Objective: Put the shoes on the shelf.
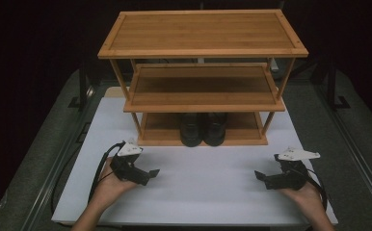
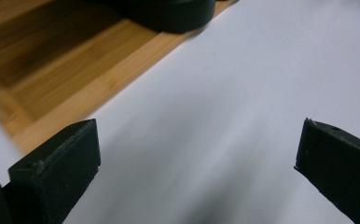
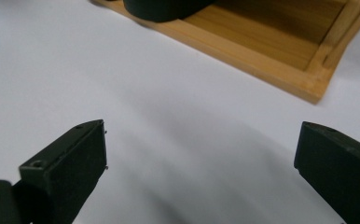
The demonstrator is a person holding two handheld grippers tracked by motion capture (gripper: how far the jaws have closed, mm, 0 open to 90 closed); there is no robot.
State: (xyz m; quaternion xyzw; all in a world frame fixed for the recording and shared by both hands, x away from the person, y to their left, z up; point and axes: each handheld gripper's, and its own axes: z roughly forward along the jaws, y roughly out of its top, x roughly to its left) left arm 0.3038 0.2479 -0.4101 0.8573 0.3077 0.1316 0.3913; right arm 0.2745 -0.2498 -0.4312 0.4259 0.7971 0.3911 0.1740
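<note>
A three-tier bamboo shoe rack (image 1: 203,86) stands at the far side of a white board (image 1: 198,192). A pair of black shoes (image 1: 203,129) sits side by side on its bottom shelf, toes toward me. My left gripper (image 1: 151,176) is held low over the board at the front left, jaws wide apart and pointing inward, nothing between them. My right gripper (image 1: 262,179) mirrors it at the front right, open and empty. In the left gripper view, the gripper (image 2: 197,149) faces bare board with a shoe (image 2: 169,11) beyond. The right gripper (image 3: 201,149) likewise sees a shoe toe (image 3: 164,7).
The rack's two upper shelves (image 1: 203,31) are bare. Its bottom shelf edge (image 2: 52,79) (image 3: 262,51) lies close ahead of both grippers. Grey matting (image 1: 357,144) surrounds the white board, with dark stands at the back corners.
</note>
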